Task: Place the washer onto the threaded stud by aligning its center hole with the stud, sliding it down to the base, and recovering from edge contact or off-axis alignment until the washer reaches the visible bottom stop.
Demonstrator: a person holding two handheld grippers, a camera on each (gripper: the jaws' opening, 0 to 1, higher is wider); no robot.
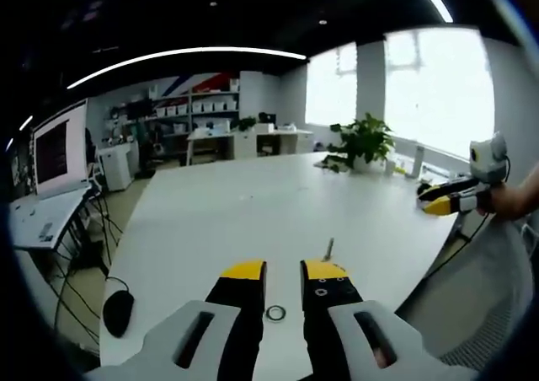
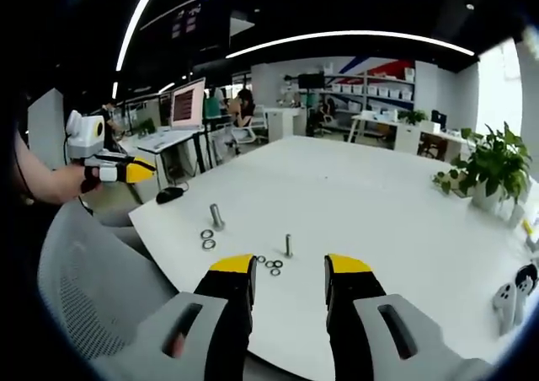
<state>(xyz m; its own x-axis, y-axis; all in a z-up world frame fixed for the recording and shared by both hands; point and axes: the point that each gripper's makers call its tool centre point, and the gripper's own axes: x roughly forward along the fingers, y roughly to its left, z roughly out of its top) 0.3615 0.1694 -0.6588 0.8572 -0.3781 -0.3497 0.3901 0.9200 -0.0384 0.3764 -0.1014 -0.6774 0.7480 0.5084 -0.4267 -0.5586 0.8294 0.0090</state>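
A thin threaded stud (image 2: 288,245) stands upright on the white table (image 2: 354,187), just beyond my open right gripper (image 2: 290,265). Several small washers (image 2: 272,265) lie at its foot, to the left. Further left stand a thicker bolt (image 2: 216,216) and two larger washers (image 2: 207,239). My left gripper (image 1: 284,271) is open with nothing held; one washer (image 1: 275,313) lies flat on the table between its jaws, and the stud (image 1: 329,248) rises just past its right jaw. Each gripper appears in the other's view, held by a hand: left gripper (image 2: 118,169), right gripper (image 1: 450,200).
A black mouse (image 1: 118,311) lies near the table's left edge. A potted plant (image 2: 495,166) stands at the far side by the windows. A grey mesh chair (image 2: 93,288) is beside the near edge. White and black devices (image 2: 509,301) lie at the right. Desks and monitors fill the background.
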